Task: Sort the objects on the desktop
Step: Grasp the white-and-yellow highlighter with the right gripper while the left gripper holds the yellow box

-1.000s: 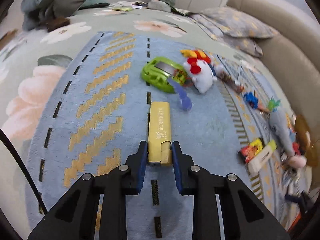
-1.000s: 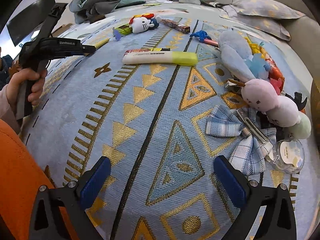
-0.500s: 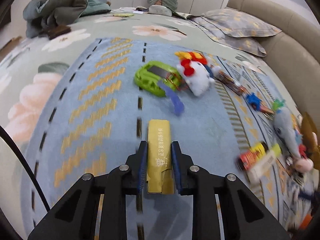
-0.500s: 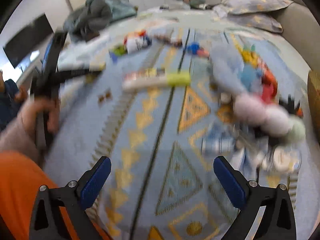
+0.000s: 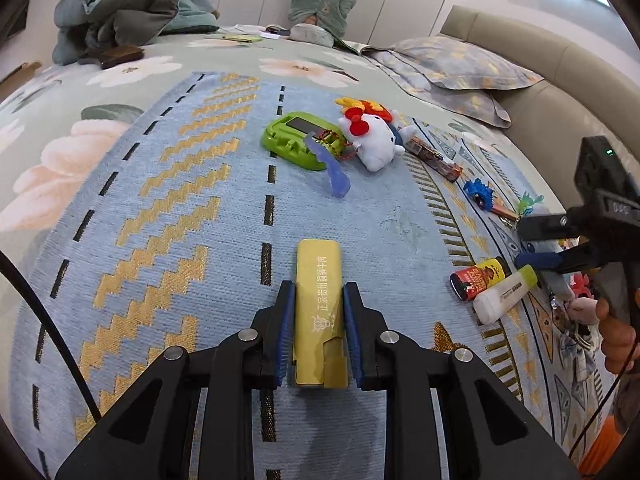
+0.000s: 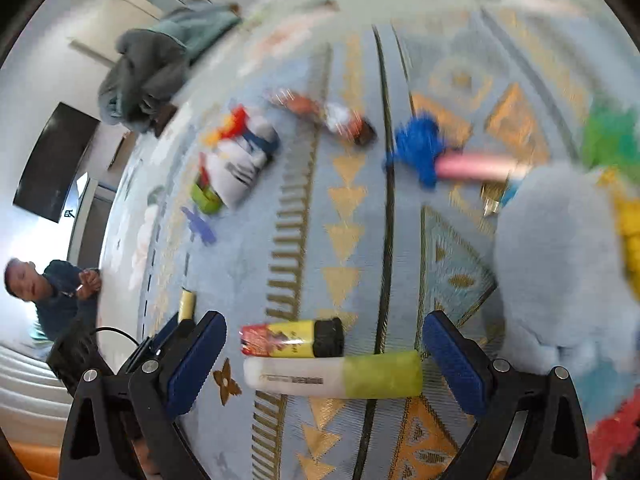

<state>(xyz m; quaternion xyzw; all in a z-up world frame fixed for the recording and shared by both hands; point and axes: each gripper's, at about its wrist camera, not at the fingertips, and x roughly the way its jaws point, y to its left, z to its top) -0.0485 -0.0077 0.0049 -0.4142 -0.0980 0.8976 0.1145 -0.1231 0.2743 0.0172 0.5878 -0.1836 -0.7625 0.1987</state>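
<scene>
While one green holder (image 5: 295, 145), one white plush (image 5: 376, 142) and one purple spoon (image 5: 332, 172) are lying toward the blanket's (image 5: 176, 216) far edge, the left gripper (image 5: 318, 328) is clamping one gold packet (image 5: 319, 304) mid-blanket; the right gripper (image 6: 324, 360) is spreading its fingers (image 6: 452, 360) around one white-and-green tube (image 6: 332, 376), beside one yellow lighter (image 6: 292, 338).
</scene>
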